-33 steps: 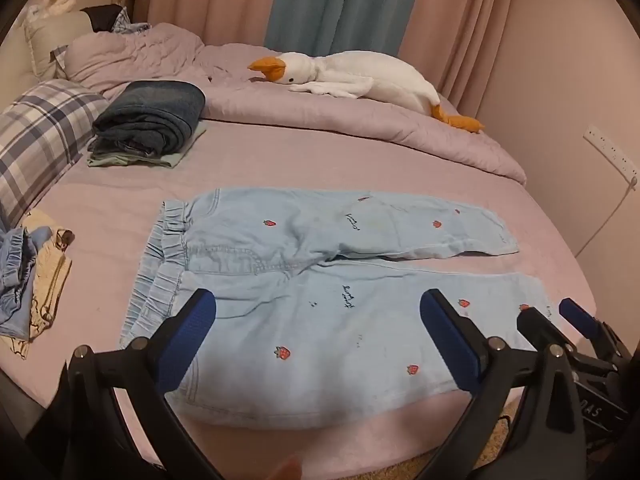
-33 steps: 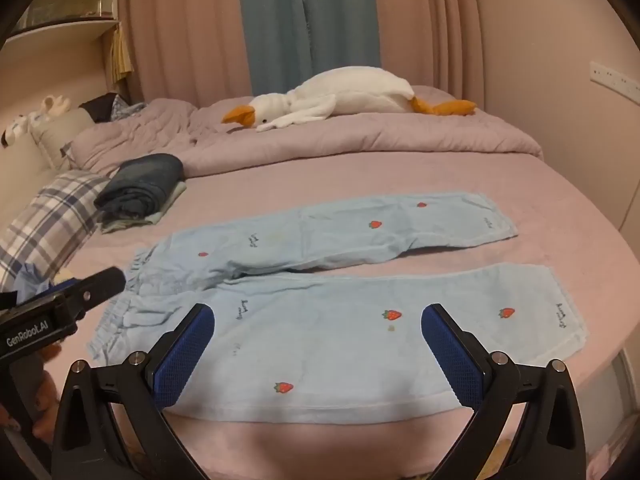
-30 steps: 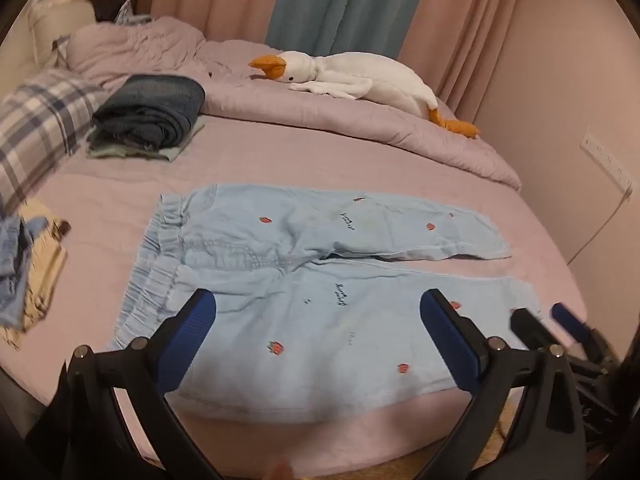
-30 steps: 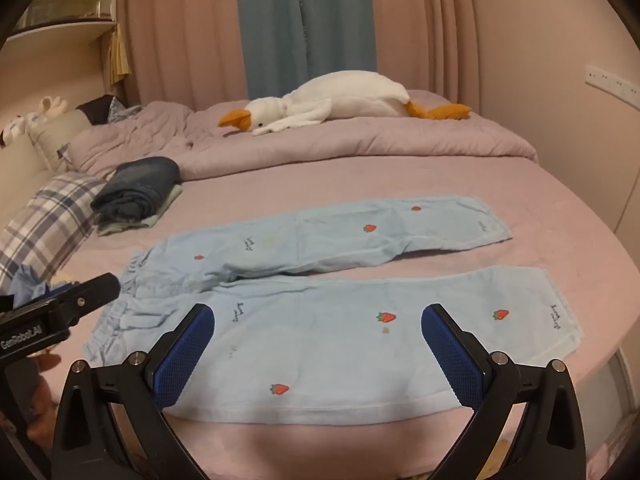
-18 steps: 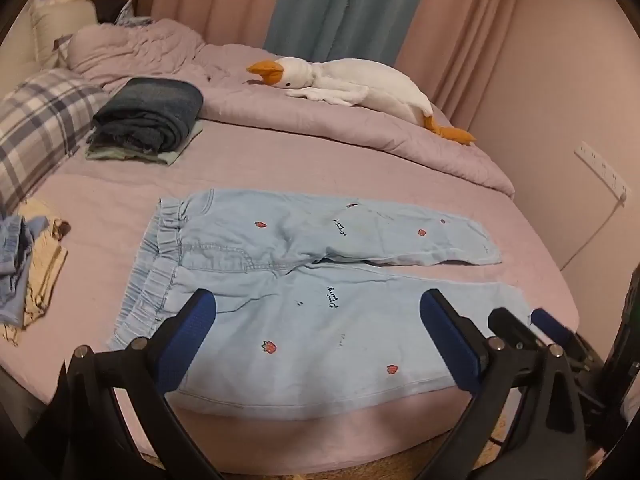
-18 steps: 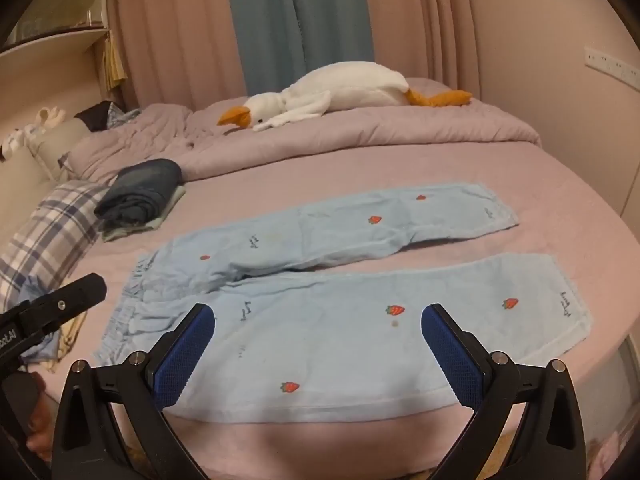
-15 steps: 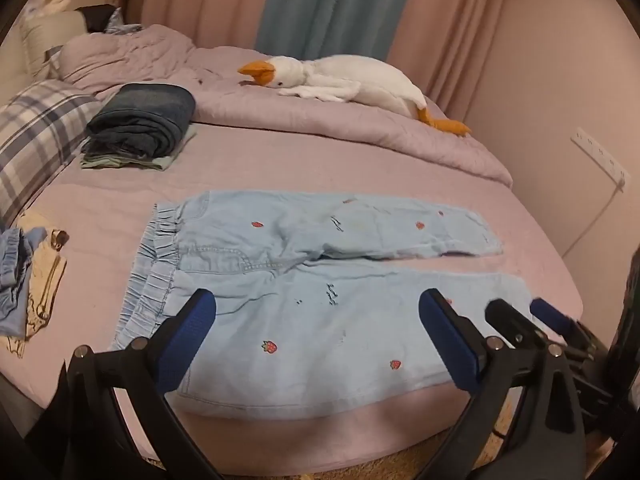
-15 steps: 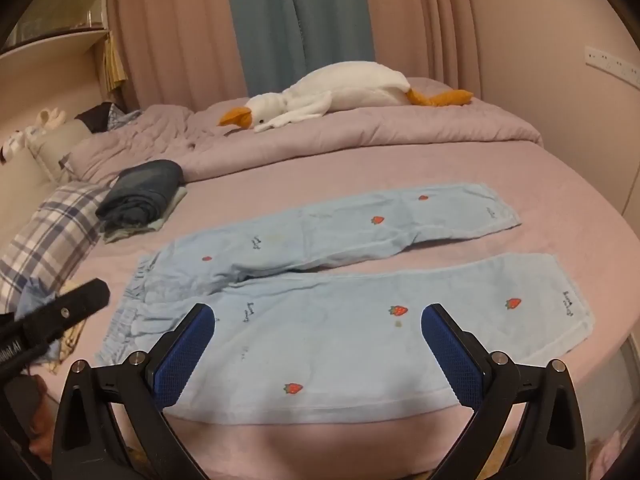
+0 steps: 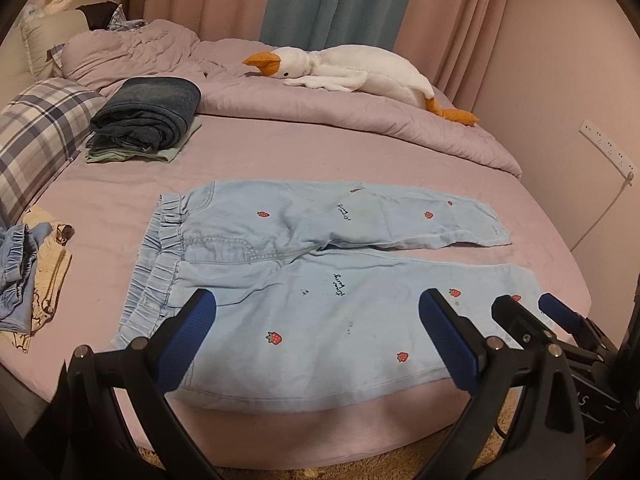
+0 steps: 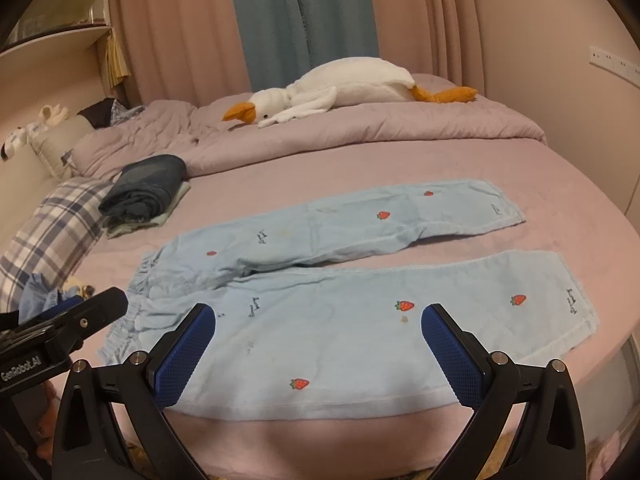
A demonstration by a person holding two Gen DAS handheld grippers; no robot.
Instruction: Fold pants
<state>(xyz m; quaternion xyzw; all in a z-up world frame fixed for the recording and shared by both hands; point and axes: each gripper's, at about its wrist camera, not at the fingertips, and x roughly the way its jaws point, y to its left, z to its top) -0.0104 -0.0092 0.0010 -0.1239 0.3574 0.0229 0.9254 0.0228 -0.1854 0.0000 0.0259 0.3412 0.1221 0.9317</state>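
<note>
**Flat pants, two spread hand-held grippers**

Seen first from the left wrist view: one pair of light-blue pants [image 9: 304,280] lies flat on the pink bed [image 9: 120,184], two legs side by side, the near one broader in frame. Its long axis runs left to right, with the gathered waistband [image 9: 160,264] at the left and both hems at the right. The left hand-held gripper [image 9: 316,336] hovers above the near leg, its two blue-padded fingers spread wide and holding nothing. The right hand-held gripper [image 9: 560,320] shows at the lower right, near the near hem; its jaws also stand apart. Beyond the pants rest one plush goose [image 9: 352,72], one stack of folded jeans [image 9: 148,116], one plaid pillow [image 9: 36,132] and a small heap of clothes [image 9: 28,280] at the left edge.

Next, from the right wrist view: the same pants [image 10: 360,320] stretch across the bed [image 10: 400,164], waistband left, hems right, legs slightly splayed apart toward the hems. The right hand-held gripper [image 10: 318,344] hangs over the near leg's middle, fingers wide and empty. The left hand-held gripper [image 10: 80,316] sits at the left, just beside the waistband.
</note>
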